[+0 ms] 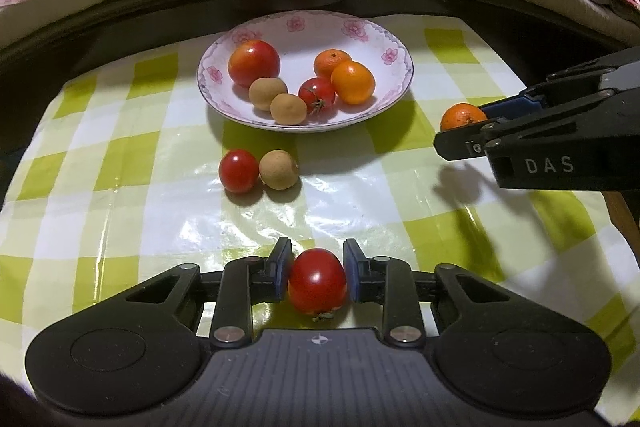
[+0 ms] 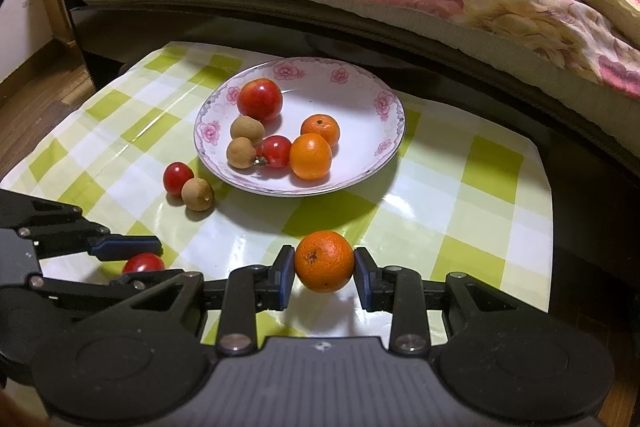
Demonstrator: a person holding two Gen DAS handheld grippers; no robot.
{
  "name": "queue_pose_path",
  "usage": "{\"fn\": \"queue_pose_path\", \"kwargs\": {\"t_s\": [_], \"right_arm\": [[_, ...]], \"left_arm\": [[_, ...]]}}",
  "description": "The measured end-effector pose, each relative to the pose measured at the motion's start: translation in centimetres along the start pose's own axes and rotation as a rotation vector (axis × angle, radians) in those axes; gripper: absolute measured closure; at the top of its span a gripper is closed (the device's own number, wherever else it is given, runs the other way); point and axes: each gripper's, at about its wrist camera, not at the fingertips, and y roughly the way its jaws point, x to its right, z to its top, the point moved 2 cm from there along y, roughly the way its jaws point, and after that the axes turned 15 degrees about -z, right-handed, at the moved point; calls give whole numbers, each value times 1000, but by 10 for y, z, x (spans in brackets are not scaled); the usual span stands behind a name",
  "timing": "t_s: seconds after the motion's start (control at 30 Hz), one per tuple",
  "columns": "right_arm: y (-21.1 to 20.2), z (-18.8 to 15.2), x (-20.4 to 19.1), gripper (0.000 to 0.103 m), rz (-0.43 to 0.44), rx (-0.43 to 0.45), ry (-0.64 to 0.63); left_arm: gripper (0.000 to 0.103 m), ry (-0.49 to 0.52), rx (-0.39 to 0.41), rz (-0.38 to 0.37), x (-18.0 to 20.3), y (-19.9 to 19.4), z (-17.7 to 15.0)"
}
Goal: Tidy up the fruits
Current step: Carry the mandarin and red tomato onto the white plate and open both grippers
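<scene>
- Left hand-held gripper [image 1: 317, 277] clasps a tomato [image 1: 317, 281], soft and easily bruised, at its sides above the bench [image 1: 120, 187].
- Right hand-held gripper [image 2: 324, 277] pinches a firm tangerine [image 2: 324, 261] near the plate [image 2: 384, 147].

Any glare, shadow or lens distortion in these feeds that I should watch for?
Left wrist view: white glare on the glossy tablecloth just ahead of the left gripper; the plate casts a dark shadow toward the camera. Right wrist view: fisheye bends the bed edge into an arc; corners go black; fruit stays sharp.
</scene>
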Motion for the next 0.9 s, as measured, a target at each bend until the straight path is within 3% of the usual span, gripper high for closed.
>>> {"fn": "queue_pose_path", "kwargs": {"t_s": [0.23,0.4,0.9], "right_arm": [[-17,1,3,52,-13,28,-16],[-28,6,6,52,-40,52,-1],[-9,16,2,52,-46,37,6]], "left_arm": [[71,-21,38,16,4,-21,9],[71,-1,105,-17,13,-29,31],[71,19,131,-10,10,-21,58]]}}
